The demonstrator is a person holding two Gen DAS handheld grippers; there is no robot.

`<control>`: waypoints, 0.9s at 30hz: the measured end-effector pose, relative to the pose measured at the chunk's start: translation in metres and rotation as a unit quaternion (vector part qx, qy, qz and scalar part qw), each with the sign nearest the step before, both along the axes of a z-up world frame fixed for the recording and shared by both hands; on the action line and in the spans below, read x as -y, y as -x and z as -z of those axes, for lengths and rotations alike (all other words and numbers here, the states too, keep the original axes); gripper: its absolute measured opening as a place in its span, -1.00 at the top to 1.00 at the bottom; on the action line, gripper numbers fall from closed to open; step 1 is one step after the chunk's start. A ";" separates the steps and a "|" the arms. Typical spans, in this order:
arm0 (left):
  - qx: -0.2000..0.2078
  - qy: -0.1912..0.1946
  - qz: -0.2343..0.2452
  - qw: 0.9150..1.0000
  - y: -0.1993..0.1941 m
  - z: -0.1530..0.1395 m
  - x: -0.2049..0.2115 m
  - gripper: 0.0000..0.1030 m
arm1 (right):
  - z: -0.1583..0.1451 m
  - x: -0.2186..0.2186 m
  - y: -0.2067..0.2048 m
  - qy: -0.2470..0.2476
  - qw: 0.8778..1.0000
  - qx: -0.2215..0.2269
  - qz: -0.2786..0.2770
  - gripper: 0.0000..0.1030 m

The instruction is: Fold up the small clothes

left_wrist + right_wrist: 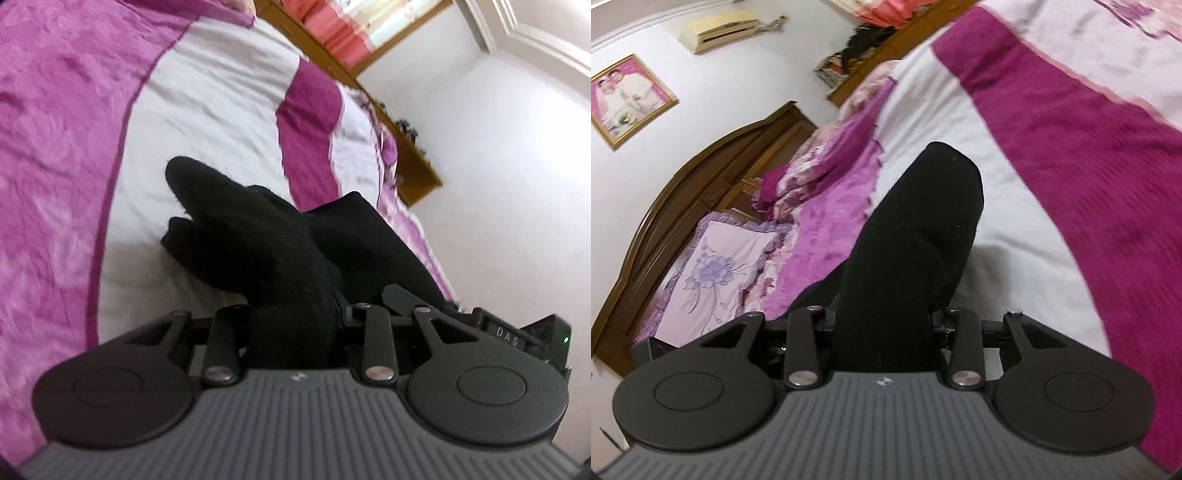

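A black sock (255, 236) rises out of my left gripper (295, 328), which is shut on it; the fuzzy toe end points up over the white bedspread (207, 122). The cloth hides the fingertips. A smoother black piece (369, 240) runs right toward the other gripper's body (517, 332), close beside mine. In the right wrist view the black sock (916, 236) stretches forward from my right gripper (886, 332), which is shut on it, its far end rounded above the white bedspread (1015, 221). The fingertips are covered there too.
The bed has a white and magenta quilt (1089, 166) with a pink flowered band (48, 184). A flowered pillow (713, 273) lies by the dark wooden headboard (676, 184). White walls, a framed photo (624, 96) and a wooden shelf (406, 147) stand beyond the bed.
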State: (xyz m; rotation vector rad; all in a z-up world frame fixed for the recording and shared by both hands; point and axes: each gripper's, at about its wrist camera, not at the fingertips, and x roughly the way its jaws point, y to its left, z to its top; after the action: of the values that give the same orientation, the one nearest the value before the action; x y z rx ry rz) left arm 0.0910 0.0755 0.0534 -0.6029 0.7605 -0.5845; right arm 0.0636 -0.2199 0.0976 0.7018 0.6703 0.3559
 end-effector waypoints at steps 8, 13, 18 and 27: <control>-0.034 -0.051 0.001 0.998 0.013 0.033 0.012 0.33 | 0.058 0.019 0.024 0.001 0.998 -0.062 0.030 0.18; -0.031 -0.085 0.004 0.996 0.012 0.031 0.013 0.17 | 0.080 0.021 0.029 0.001 0.997 -0.073 0.037 0.13; -0.019 -0.121 0.002 0.992 0.017 0.028 0.018 0.07 | 0.082 0.017 0.034 0.013 0.997 -0.063 0.036 0.03; -0.013 -0.163 -0.020 0.986 0.037 0.016 0.013 0.05 | 0.075 0.021 0.054 0.031 0.997 -0.054 0.038 -0.20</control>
State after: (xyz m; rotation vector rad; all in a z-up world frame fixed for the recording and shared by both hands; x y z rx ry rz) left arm 0.0539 0.0628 0.0372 -0.3228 0.8459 -0.4039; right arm 0.0098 -0.2411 0.0224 0.6890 0.7525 0.2273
